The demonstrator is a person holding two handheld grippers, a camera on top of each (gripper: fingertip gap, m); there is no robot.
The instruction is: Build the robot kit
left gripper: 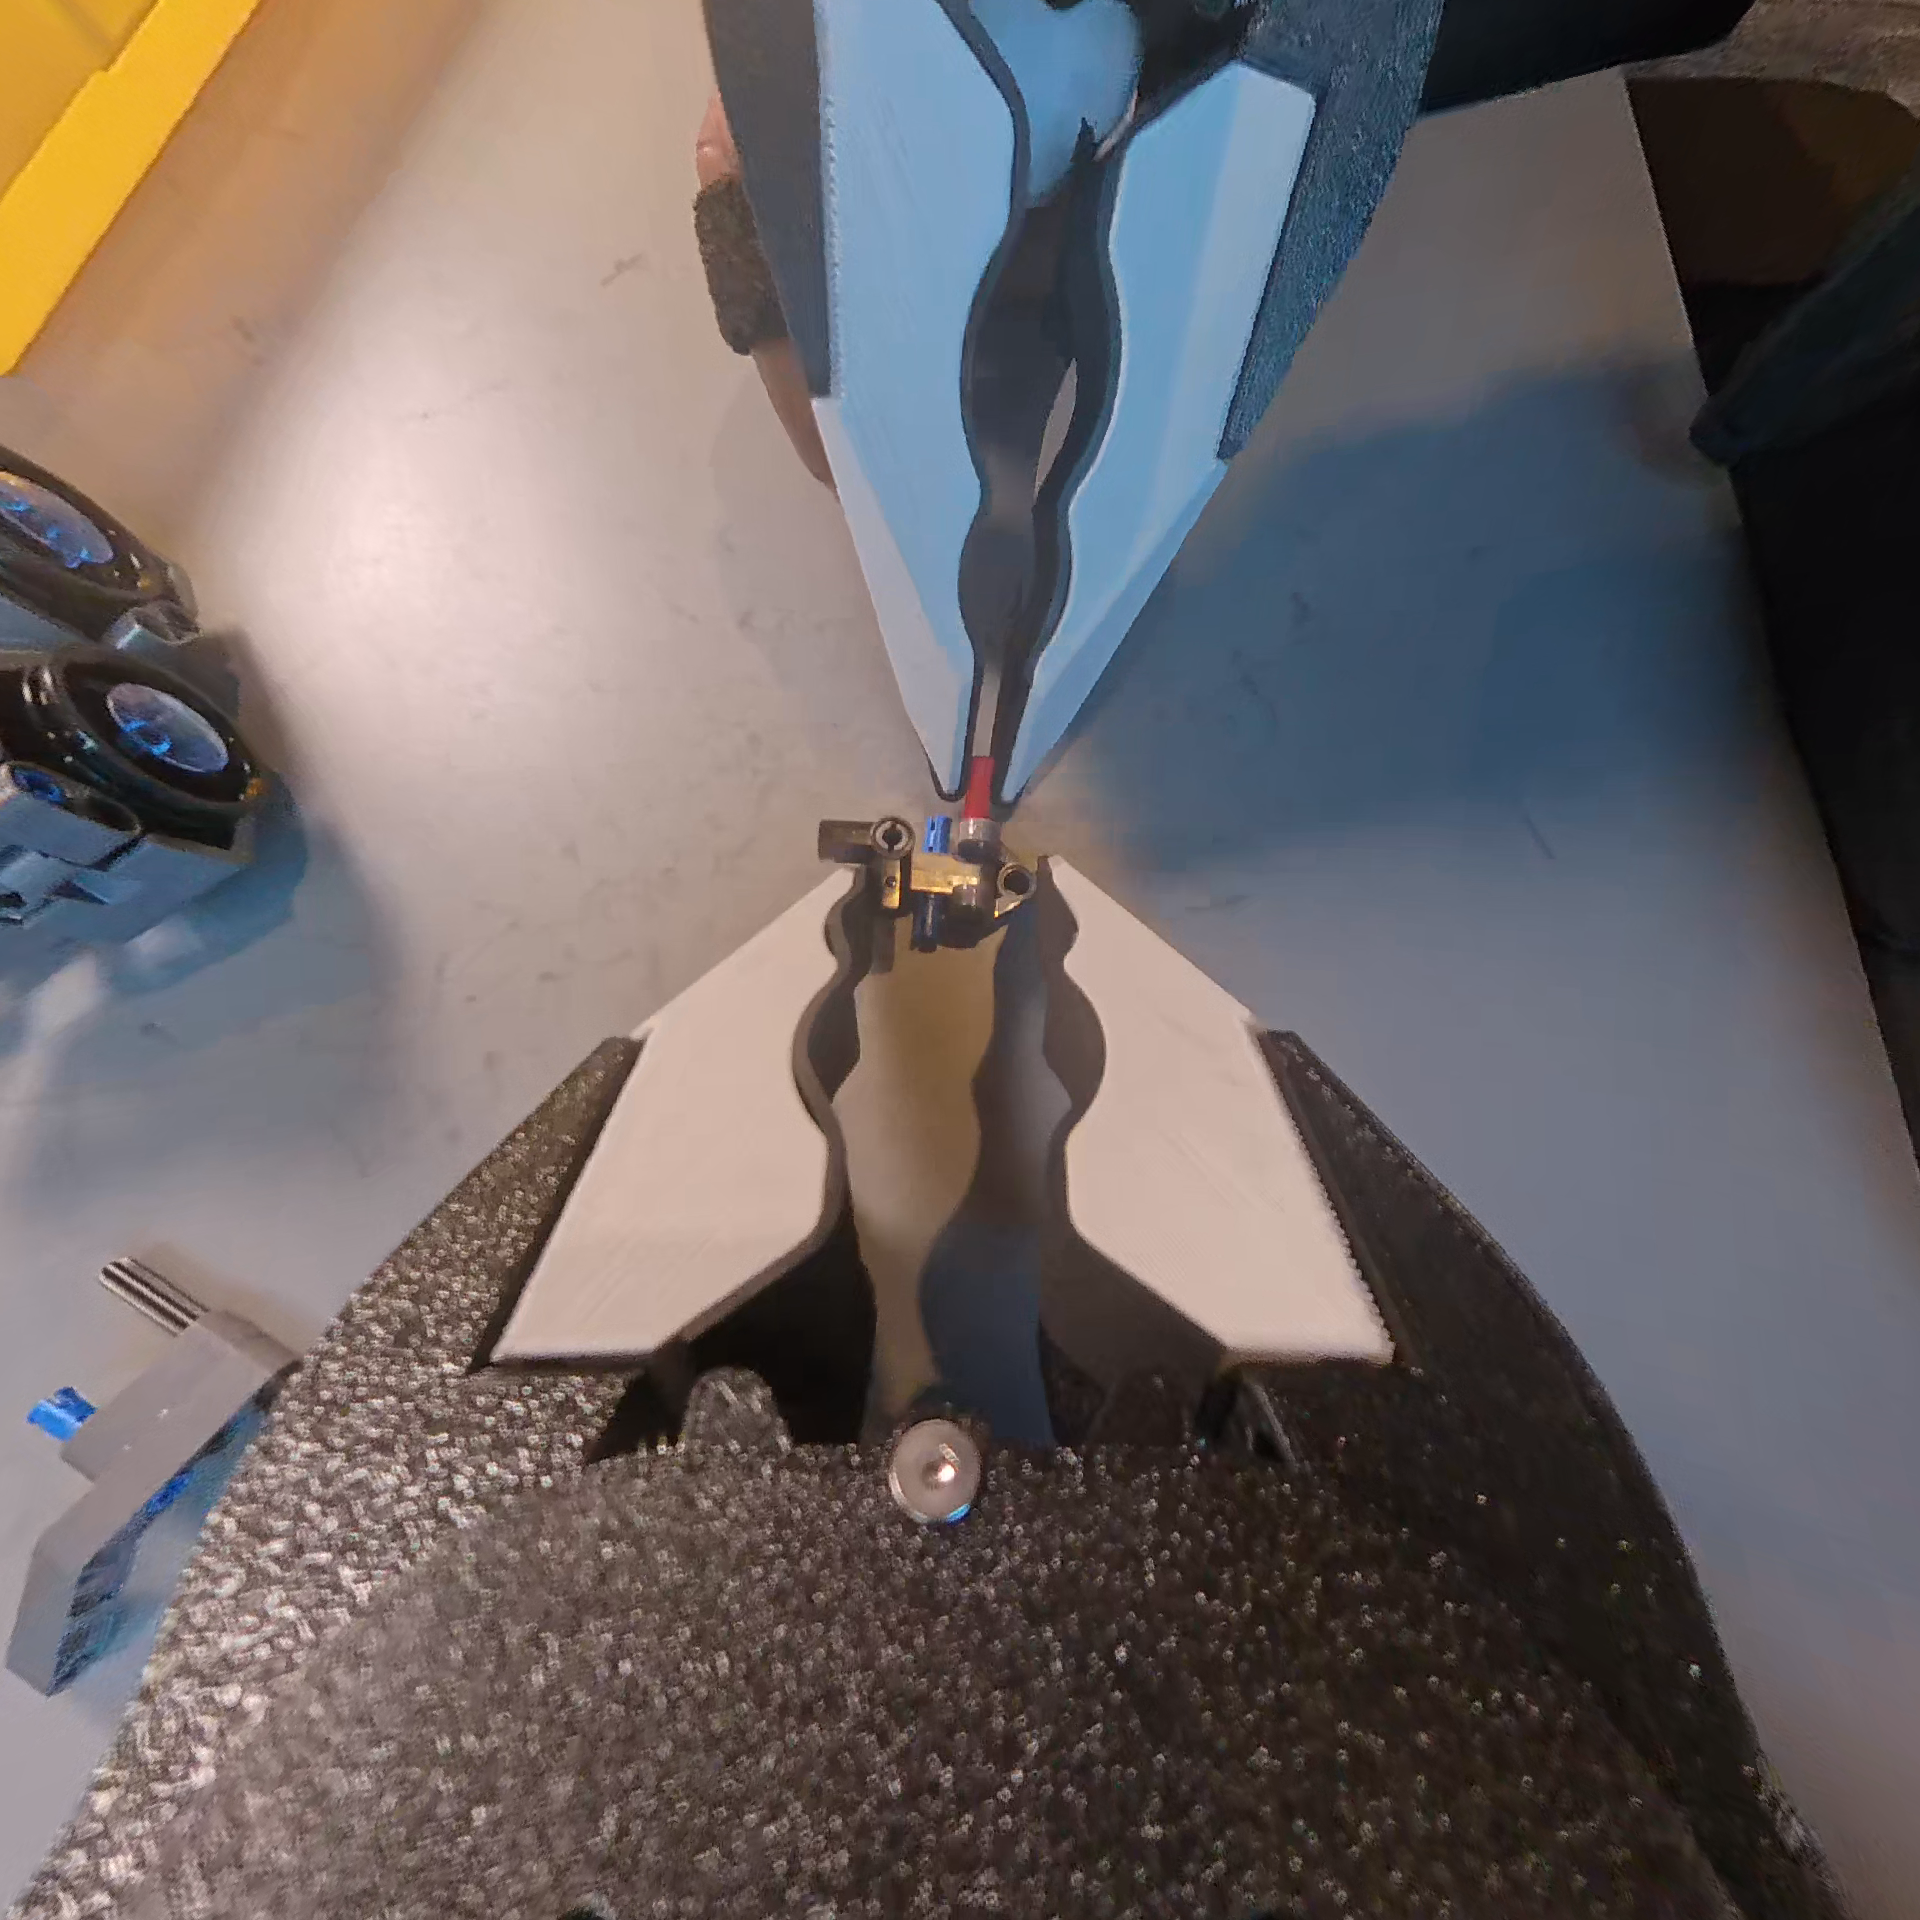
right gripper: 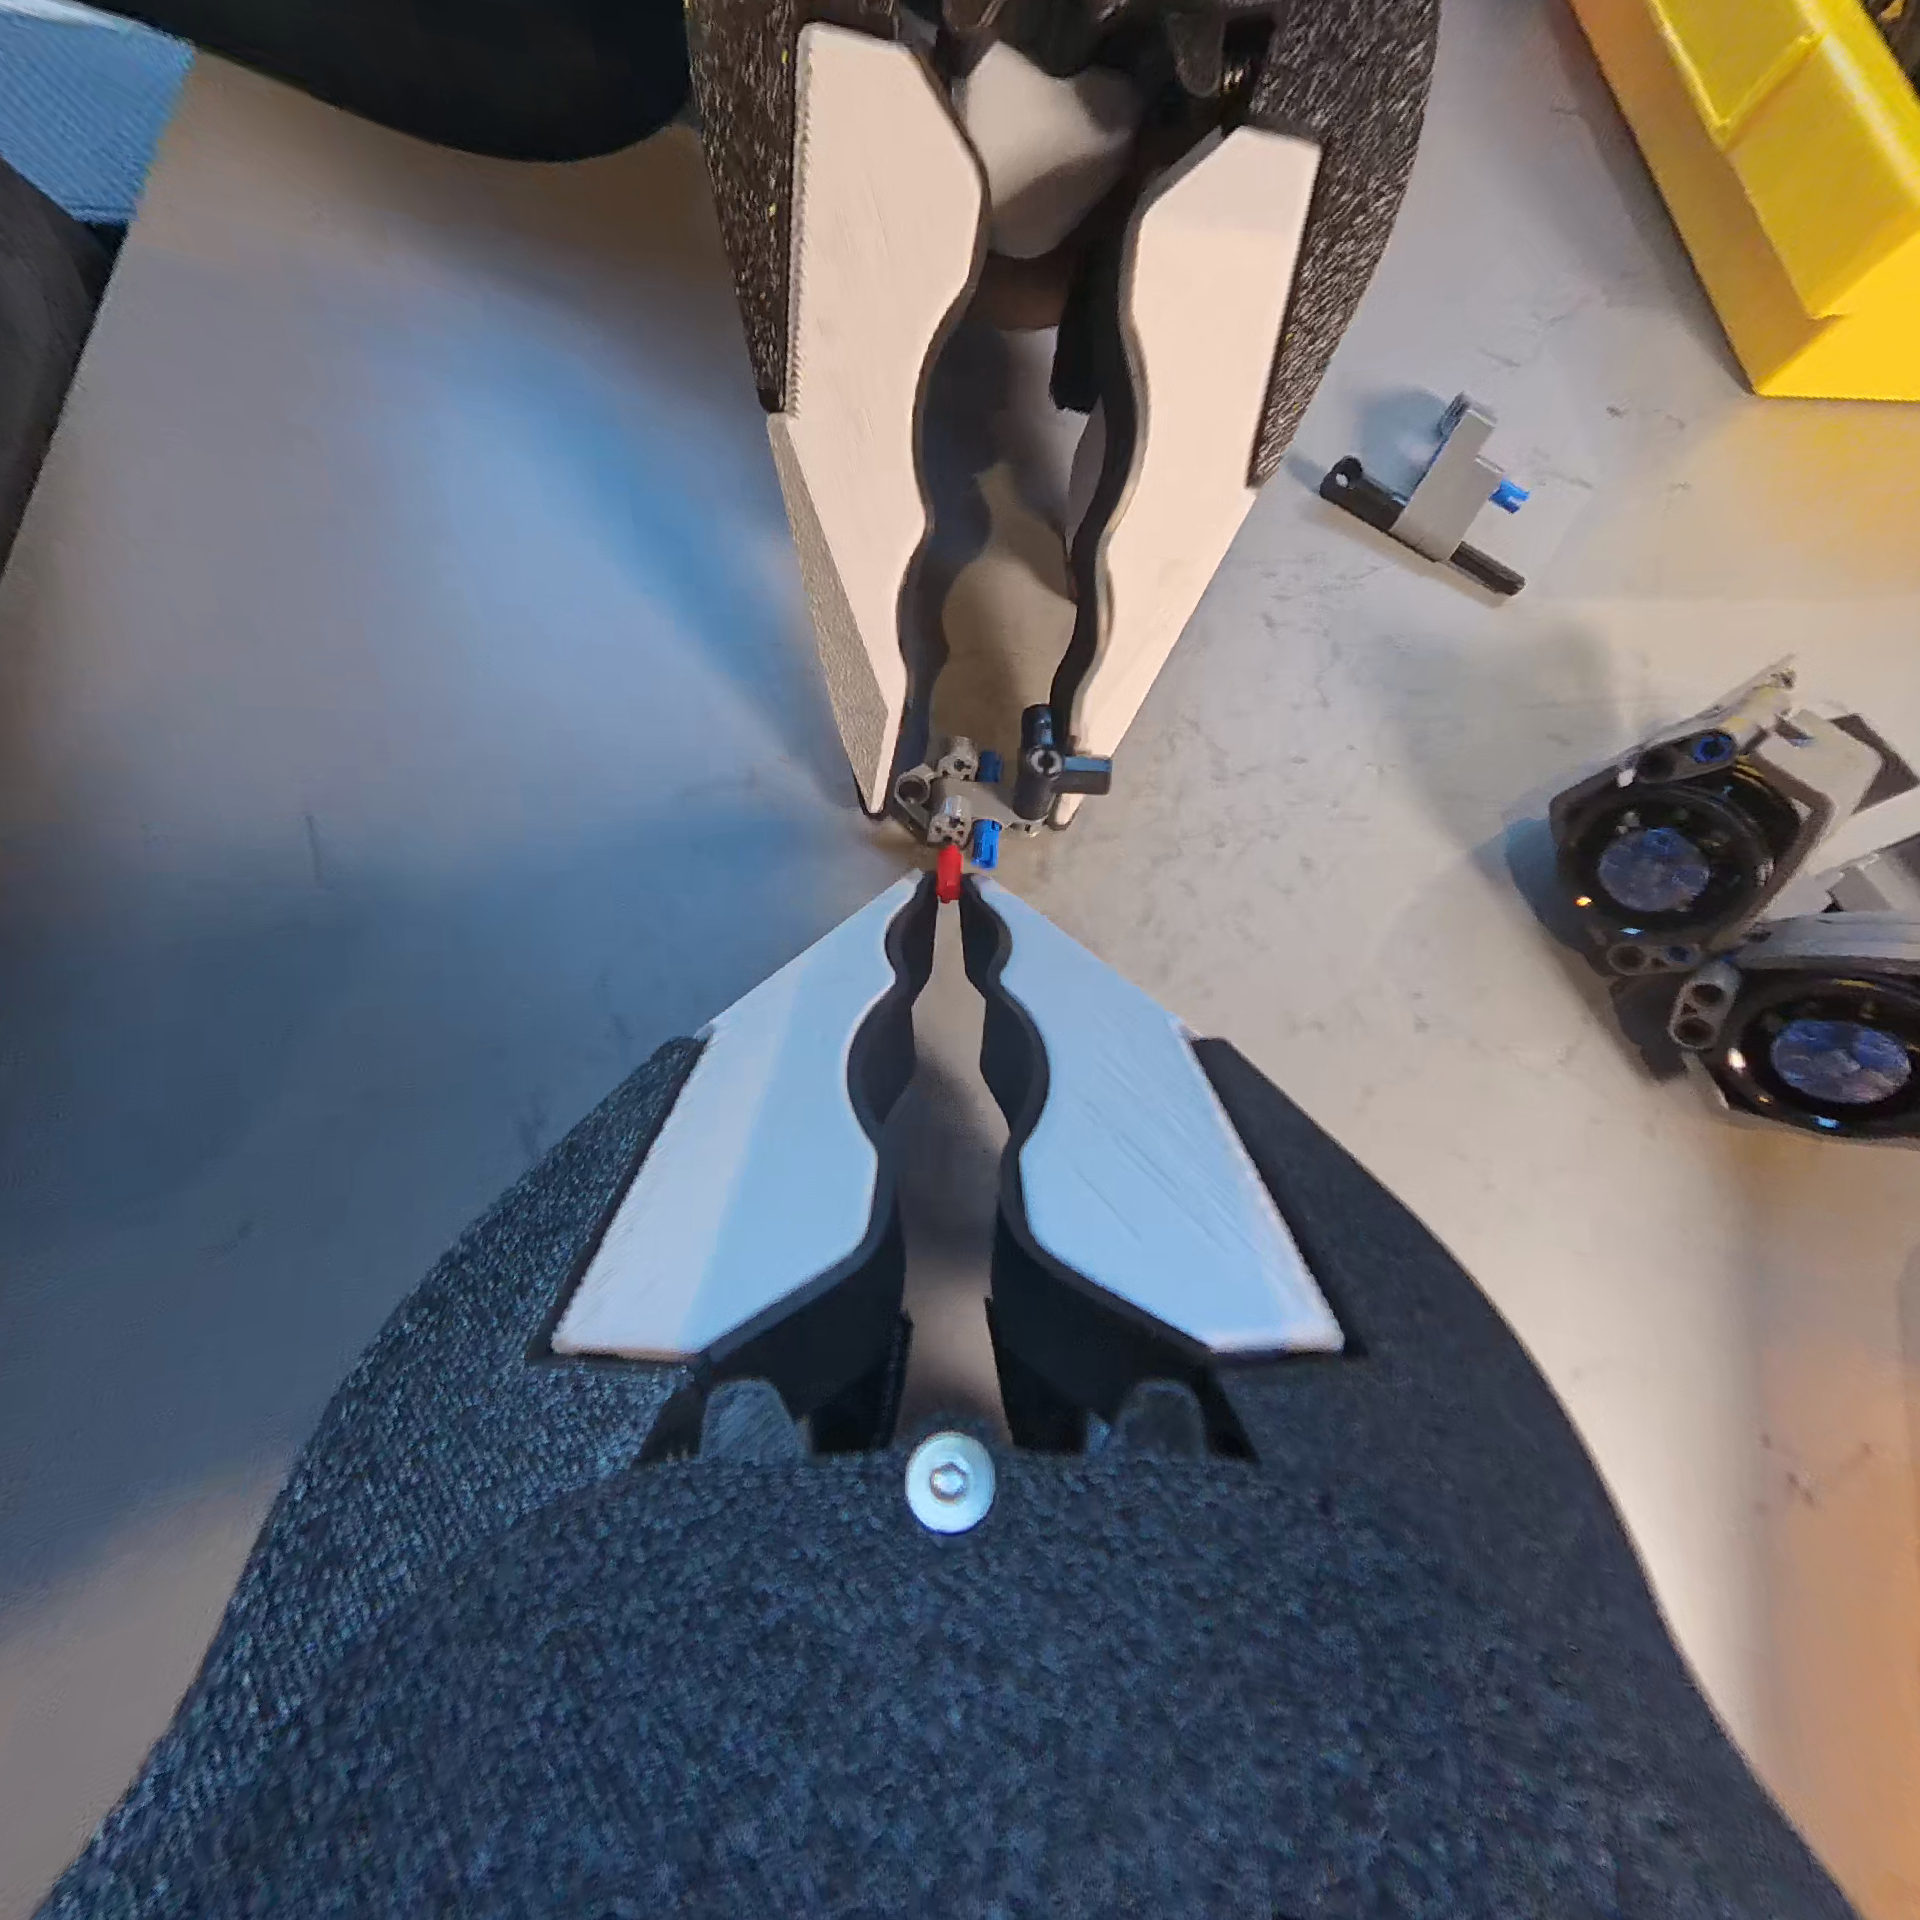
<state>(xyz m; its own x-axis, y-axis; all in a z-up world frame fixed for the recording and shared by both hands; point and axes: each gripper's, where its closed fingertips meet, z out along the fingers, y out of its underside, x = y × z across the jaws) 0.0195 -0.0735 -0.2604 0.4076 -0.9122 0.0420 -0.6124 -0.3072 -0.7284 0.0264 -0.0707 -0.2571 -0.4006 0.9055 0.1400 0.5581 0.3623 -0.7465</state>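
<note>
The left gripper [left gripper: 951,883] is closed around a small grey and black brick assembly [left gripper: 928,878] with blue pins, holding it at its fingertips just above the pale worktop [left gripper: 468,468]. Facing it tip to tip, the right gripper [right gripper: 943,883] is nearly closed and pinches a short red pin [right gripper: 947,871], whose long axis runs along the gripper's fingers and points straight at the assembly. The pin's free end sits touching or just short of a grey round socket on the near edge of the assembly; contact cannot be told for certain. Off to one side lie two black wheel-like parts with blue centres [right gripper: 1714,935], a grey bracket with a black bar [right gripper: 1439,504], and a yellow box [right gripper: 1787,187] at the worktop's far edge.
</note>
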